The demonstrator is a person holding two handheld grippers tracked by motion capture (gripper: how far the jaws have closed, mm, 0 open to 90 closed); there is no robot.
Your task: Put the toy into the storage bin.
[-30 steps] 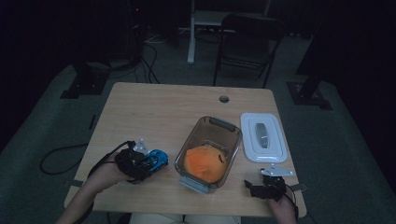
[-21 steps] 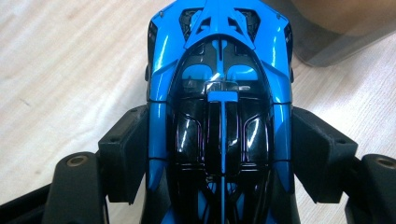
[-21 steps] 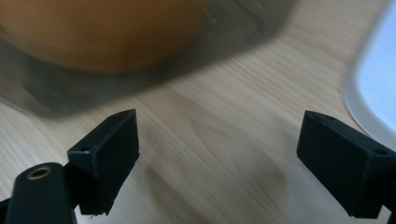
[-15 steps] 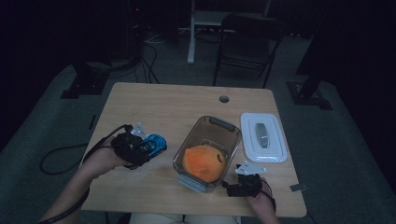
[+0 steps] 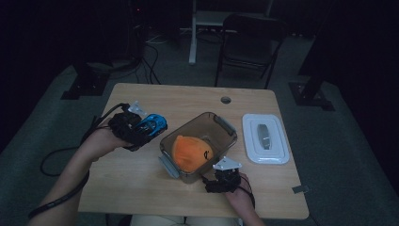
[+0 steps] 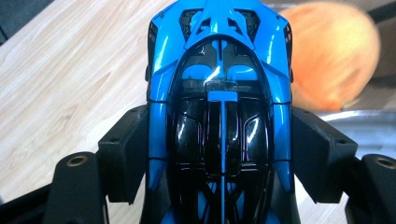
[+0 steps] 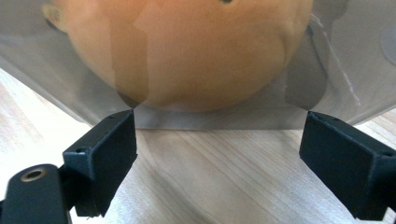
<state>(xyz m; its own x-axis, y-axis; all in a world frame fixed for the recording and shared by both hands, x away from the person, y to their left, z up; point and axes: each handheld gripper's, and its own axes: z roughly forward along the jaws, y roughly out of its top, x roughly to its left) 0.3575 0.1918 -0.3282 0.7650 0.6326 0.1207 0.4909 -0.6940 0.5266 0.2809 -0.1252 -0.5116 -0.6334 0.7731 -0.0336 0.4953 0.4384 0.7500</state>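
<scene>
Far left: left tool (image 5: 141,129) raised above the wooden surface (image 5: 141,183), clamped on a blue toy car (image 5: 153,125), cable trailing off toward the surface's left edge. Seen in the left gripper view, black pads pressed against both flanks of the car (image 6: 219,93), its blue and black roof facing up, nose pointing away toward an orange shape.

Middle: clear container (image 5: 200,143) standing open on the surface, an orange plush toy (image 5: 190,151) lying inside, car just beside the container's left rim and apart from it.

Below the container, near the front edge: right tool (image 5: 221,176), grey plate on top, aimed at the container's near wall. In the right gripper view, jaws spread wide with bare wood between them, nothing gripped, the orange toy (image 7: 187,51) visible through the clear wall (image 7: 56,93) just ahead.

Far right: white lid (image 5: 265,138) lying flat on the surface, well apart from both tools.
</scene>
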